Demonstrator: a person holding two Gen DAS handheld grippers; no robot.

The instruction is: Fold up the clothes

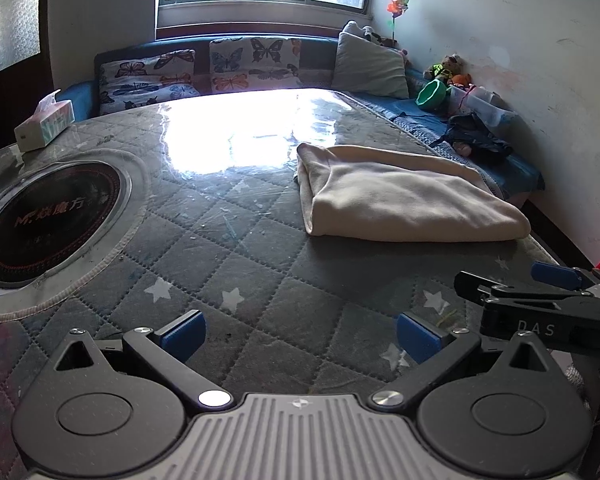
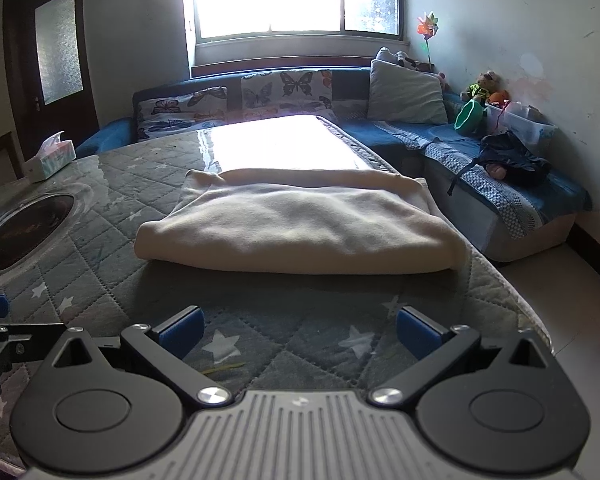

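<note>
A cream garment lies folded into a flat bundle on the quilted grey table cover. In the right wrist view the same garment sits straight ahead, just beyond the fingers. My left gripper is open over bare cover, well short and left of the bundle, with nothing between its blue pads. My right gripper is open too and empty, near the table's front edge. The right gripper also shows at the right edge of the left wrist view.
A round black induction cooktop is set into the table at the left. A tissue box stands at the far left corner. A blue sofa with butterfly cushions, a dark garment, a green bowl and toys runs behind and to the right.
</note>
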